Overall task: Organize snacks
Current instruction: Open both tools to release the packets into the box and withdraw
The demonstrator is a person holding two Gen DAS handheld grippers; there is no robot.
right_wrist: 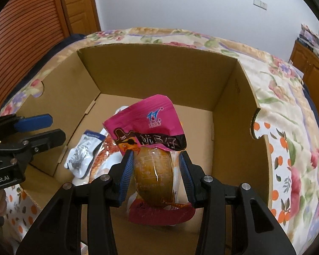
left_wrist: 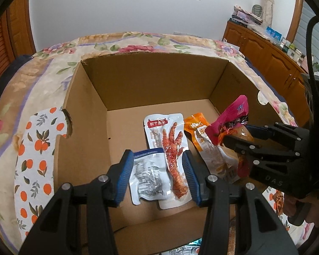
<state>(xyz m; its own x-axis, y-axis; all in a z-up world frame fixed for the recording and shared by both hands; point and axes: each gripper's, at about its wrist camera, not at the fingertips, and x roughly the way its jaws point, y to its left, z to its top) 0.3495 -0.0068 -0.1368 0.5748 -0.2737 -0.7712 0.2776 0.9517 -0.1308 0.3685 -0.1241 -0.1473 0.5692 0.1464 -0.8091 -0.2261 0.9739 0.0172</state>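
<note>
Between the right tool's [right_wrist: 155, 172] closed pads, over the box [right_wrist: 159, 68], hangs the pink pouch [right_wrist: 146, 127]

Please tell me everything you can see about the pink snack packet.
The pink snack packet is a glossy plastic pouch with a blue logo, a black band of white characters and a clear window showing a brown, egg-shaped snack. It stands roughly upright above the floor of the cardboard box, between the blue pads of the right hand-held gripper. The left pad touches it; the right is unclear.
</note>
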